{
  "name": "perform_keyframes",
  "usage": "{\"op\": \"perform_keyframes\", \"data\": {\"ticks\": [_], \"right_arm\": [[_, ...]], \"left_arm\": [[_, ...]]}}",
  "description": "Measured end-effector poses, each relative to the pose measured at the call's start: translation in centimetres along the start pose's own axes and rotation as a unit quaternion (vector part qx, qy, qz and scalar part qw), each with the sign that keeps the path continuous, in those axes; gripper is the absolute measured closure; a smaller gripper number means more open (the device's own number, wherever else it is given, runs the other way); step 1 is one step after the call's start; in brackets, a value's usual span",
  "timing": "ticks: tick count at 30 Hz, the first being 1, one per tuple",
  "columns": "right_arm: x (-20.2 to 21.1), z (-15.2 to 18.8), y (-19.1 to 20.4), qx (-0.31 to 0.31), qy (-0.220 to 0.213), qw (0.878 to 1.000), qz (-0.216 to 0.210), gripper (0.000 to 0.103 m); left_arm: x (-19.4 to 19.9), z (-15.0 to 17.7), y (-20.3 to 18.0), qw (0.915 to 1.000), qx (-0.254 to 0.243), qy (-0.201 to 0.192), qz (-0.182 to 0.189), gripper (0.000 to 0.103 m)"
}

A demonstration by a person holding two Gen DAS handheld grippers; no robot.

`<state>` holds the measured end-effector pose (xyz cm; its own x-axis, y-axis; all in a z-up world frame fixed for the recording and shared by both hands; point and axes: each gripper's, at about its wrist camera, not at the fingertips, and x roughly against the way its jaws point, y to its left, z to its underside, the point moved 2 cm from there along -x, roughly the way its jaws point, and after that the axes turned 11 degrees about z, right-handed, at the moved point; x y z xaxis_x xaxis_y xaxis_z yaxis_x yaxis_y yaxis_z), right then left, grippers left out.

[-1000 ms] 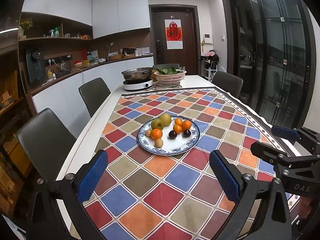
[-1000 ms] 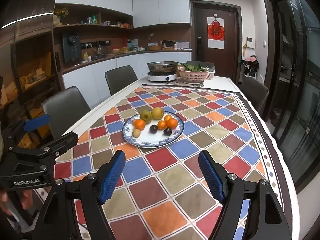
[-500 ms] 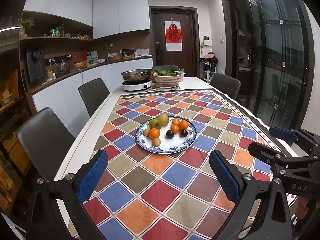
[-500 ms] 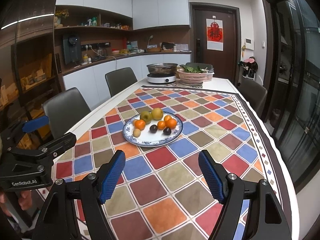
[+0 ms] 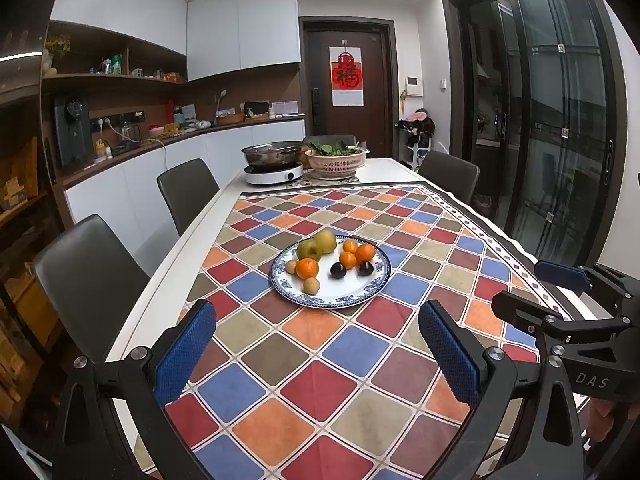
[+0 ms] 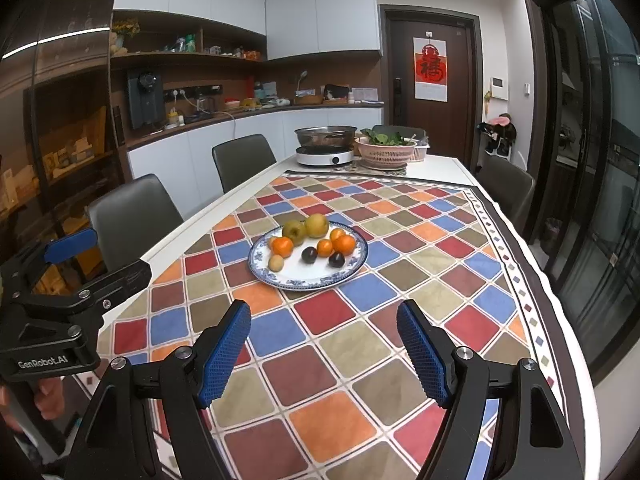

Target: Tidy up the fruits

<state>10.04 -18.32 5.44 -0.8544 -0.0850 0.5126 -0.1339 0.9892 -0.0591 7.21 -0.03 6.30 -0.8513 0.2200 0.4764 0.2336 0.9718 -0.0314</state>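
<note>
A blue-rimmed white plate (image 5: 340, 294) (image 6: 308, 274) sits mid-table on the chequered cloth. On it lie two green-yellow apples (image 5: 318, 244) (image 6: 306, 227), several oranges (image 5: 307, 268) (image 6: 344, 243), two dark plums (image 5: 338, 270) (image 6: 309, 255) and small tan fruits (image 5: 311, 285) (image 6: 276, 262). My left gripper (image 5: 316, 352) is open and empty, held over the cloth short of the plate. My right gripper (image 6: 324, 354) is open and empty, also short of the plate. Each gripper shows at the side of the other's view.
At the far end of the table stand a pan on a white cooker (image 5: 274, 168) (image 6: 325, 148) and a pink basket of greens (image 5: 336, 160) (image 6: 386, 150). Grey chairs (image 5: 92, 276) (image 6: 134, 216) line the left side, one more stands at the right (image 5: 448, 174).
Both grippers have drawn back and risen a little, so the plate looks slightly farther off. Both stay open. The fruit has not moved.
</note>
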Motion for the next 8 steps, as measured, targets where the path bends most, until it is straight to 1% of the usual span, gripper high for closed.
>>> {"op": "perform_keyframes", "data": {"ticks": [8], "right_arm": [[0.34,0.48,0.14,-0.003,0.006,1.000,-0.001,0.027]], "left_arm": [[-0.33,0.38,-0.07,1.0000,0.005,0.007,0.005,0.000]]}}
